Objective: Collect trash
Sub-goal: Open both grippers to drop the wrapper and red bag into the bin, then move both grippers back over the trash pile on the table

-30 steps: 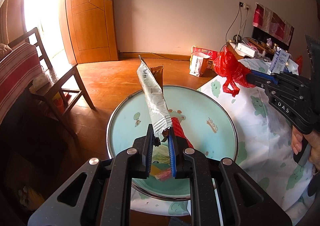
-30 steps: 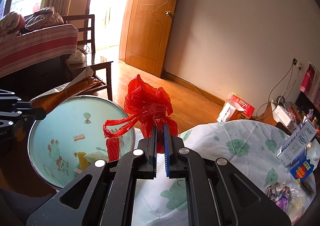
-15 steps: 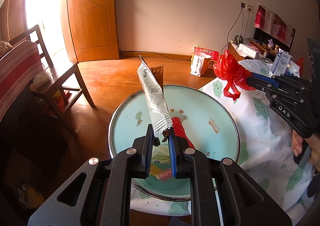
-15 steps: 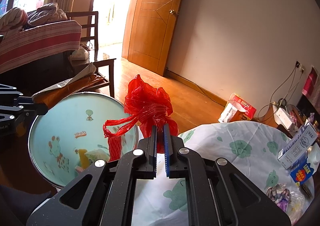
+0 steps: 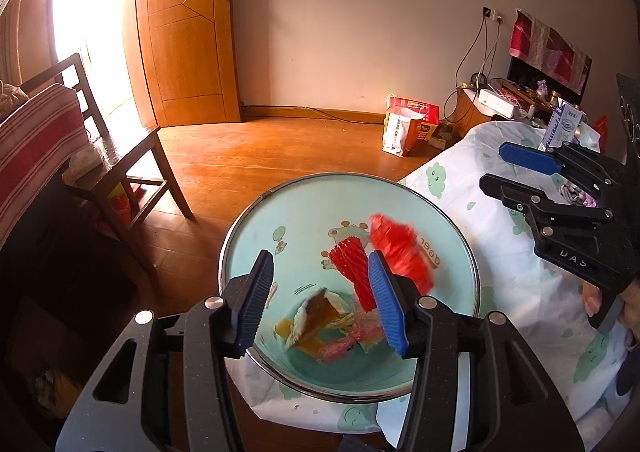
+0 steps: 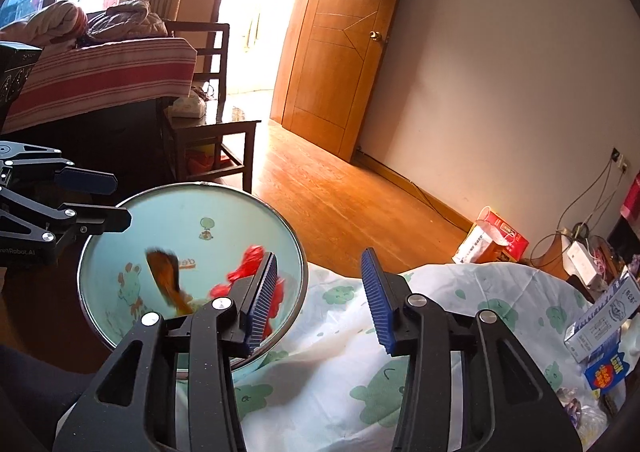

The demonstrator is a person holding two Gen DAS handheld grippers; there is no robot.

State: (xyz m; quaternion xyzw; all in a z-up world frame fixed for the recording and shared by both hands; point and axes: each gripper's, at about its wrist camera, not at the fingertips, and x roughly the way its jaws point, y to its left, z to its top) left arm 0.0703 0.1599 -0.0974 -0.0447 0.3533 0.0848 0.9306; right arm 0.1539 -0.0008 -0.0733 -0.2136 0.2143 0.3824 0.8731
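A light-blue trash bin (image 5: 280, 212) with a metal rim stands at the edge of the cloth-covered table; it also shows in the right wrist view (image 6: 224, 208). My left gripper (image 5: 320, 300) is open and empty over the bin. My right gripper (image 6: 320, 292) is open and empty at the bin's right rim. A red plastic bag (image 5: 400, 252) (image 6: 248, 264) is blurred, falling into the bin. A silver-and-brown wrapper (image 5: 316, 312) (image 6: 164, 272) is dropping inside too. A red foam net (image 5: 352, 268) and other scraps lie in the bin.
A white tablecloth with green prints (image 6: 360, 372) covers the table. Cartons and snack packets (image 6: 600, 324) lie at its right end. A wooden chair (image 5: 132, 168) and a striped bed (image 6: 100, 68) stand left. A gift bag (image 5: 408, 128) sits on the floor.
Both grippers opened. The left let go of the silver wrapper and the right let go of the red bag; both pieces are falling into the bin.
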